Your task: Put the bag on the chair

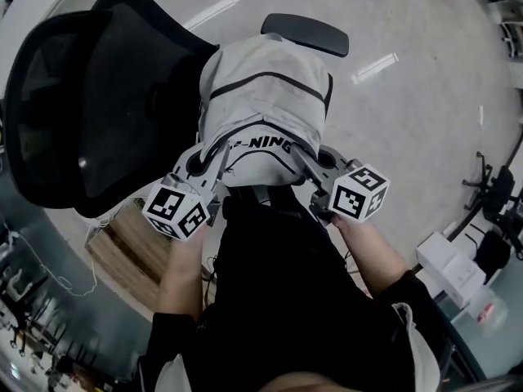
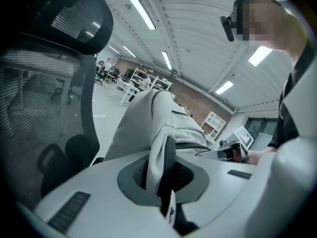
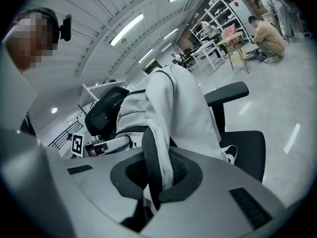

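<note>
Both shoulder straps of the grey bag (image 1: 265,88) are pinched. The left hand-held gripper (image 1: 211,160) is closed tight on the left strap (image 2: 157,167), and the right hand-held gripper (image 1: 315,162) on the right strap (image 3: 154,167). The bag hangs over the seat of the chair (image 1: 73,113), between its mesh backrest and an armrest (image 1: 304,33).

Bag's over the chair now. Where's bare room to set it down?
Bare seat shows right of the bag, under the armrest; the floor beyond that armrest is bare too. It is crowded on the left, where the bag is close to the mesh chair back, and nearside, where the left gripper and right gripper clamp it.
</note>
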Motion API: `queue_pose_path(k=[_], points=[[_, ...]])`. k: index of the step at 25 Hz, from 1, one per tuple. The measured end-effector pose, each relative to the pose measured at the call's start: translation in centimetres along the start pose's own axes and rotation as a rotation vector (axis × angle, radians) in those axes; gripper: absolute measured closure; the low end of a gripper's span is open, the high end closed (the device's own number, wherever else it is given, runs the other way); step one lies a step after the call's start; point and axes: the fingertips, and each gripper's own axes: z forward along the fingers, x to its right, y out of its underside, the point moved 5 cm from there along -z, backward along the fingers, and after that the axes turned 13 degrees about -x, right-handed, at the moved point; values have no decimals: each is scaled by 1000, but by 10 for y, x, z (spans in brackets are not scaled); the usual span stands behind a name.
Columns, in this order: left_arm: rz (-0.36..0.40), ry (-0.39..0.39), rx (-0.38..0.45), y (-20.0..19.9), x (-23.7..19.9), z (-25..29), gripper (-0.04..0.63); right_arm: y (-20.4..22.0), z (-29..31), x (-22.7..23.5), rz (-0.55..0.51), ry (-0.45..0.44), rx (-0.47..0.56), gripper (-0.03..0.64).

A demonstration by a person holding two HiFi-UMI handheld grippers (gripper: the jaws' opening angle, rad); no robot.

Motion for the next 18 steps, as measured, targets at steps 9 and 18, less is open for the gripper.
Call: queue_pose_path(k=[9, 18], points=[[-110, 16, -34, 27, 8, 9, 577, 0, -9, 19, -6, 21, -106, 586], [-77, -139, -101, 47, -82, 52, 565, -17, 81, 65, -55, 2, -134, 586]])
